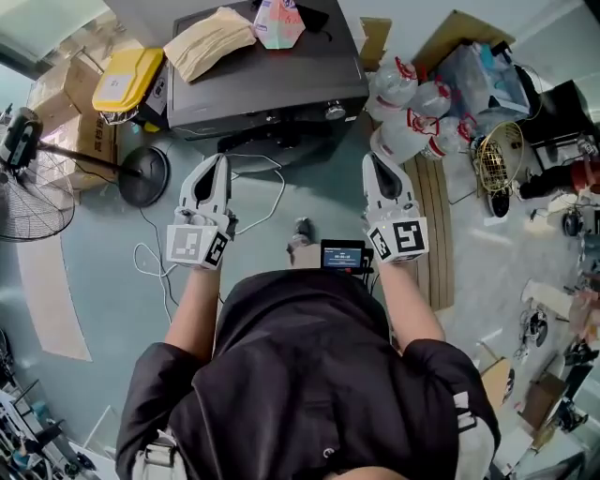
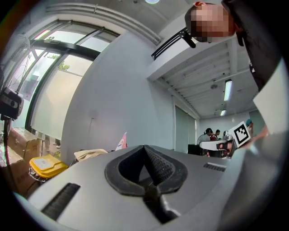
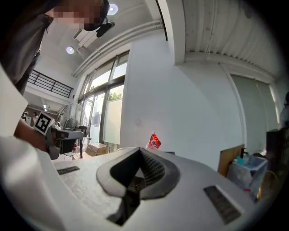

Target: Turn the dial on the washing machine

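Left gripper [image 1: 216, 169] and right gripper [image 1: 375, 167], jaws closed on nothing, hung short of the washing machine [image 1: 267, 80], probably pre-approach, with its dial [image 1: 335, 112] nearer the right one.

On the washing machine [image 1: 281, 86] lie a bag [image 1: 211, 42] and a pouch [image 1: 278, 23]; a box [image 1: 127, 80] stands left of it, jugs [image 1: 405, 103] right.

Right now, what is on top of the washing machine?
A beige bundle and a pink packet lie on the washing machine. The part of the lid beneath them is covered.
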`<state>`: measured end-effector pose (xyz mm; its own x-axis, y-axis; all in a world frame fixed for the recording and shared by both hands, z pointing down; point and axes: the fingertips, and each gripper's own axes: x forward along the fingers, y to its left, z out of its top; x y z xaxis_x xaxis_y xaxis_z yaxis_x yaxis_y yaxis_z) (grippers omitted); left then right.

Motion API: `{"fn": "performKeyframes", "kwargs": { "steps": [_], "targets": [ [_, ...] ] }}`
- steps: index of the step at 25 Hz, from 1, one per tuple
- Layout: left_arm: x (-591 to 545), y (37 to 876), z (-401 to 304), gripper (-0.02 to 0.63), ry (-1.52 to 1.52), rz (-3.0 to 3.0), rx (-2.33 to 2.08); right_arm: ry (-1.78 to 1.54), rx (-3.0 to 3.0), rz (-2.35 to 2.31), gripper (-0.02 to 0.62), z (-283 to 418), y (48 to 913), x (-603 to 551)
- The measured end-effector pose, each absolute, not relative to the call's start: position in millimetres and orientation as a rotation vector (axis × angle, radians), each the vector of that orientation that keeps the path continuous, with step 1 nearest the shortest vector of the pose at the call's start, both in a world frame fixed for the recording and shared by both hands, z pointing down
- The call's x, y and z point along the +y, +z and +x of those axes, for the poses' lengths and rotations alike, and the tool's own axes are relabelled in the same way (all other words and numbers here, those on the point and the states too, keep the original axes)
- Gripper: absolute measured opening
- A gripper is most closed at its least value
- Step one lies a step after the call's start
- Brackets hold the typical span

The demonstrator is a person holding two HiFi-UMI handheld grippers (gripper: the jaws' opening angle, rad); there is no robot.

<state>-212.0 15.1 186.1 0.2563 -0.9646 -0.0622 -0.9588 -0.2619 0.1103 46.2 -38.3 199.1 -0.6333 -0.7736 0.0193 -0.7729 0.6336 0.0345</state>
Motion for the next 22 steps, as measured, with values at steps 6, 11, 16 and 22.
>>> {"fn": "performKeyframes", "kwargs": {
  "steps": [6,11,16,22],
  "targets": [
    [105,195,-223,-0.005,-0.2,2.44,-1.83,-0.022,-2.811,1.358,0.002,34,195,60],
    [198,219,-237,-0.005,-0.136,2.43,-1.825,0.053,-2.733,1.389,0.002,20,222,158],
    [272,238,-245,-0.008,-0.117,2.347,-1.852,0.127,-2.717,1.362,0.002,21,234,221],
    [328,229,-221,-0.008,-0.107,2.346,-1.907,0.099,-2.773,1.303,0.002,40,225,265]
  ]
}}
